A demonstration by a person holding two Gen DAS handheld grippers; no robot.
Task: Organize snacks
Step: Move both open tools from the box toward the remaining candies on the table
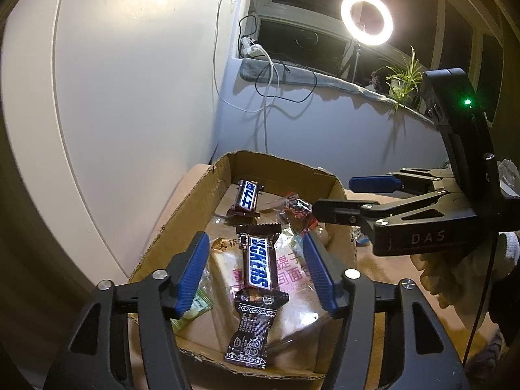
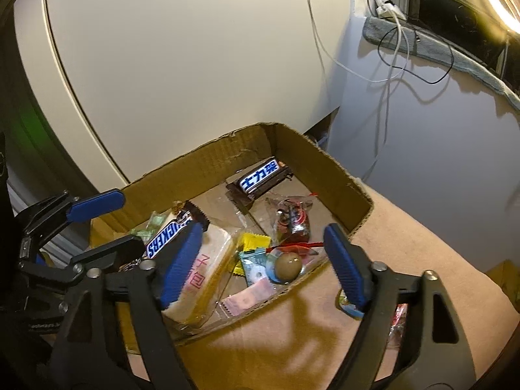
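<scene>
A shallow cardboard box holds the snacks. A Snickers bar lies on a bread pack. A second Snickers bar lies at the far end. A clear red-printed packet, small candy packets and a brown ball are also inside. My left gripper is open, its jaws either side of the near Snickers without touching it. My right gripper is open and empty above the box's near right side.
The box sits on a tan padded surface against a white rounded panel. Loose wrapped snacks lie outside the box by my right finger. A ring light, cables and a plant are at the windowsill.
</scene>
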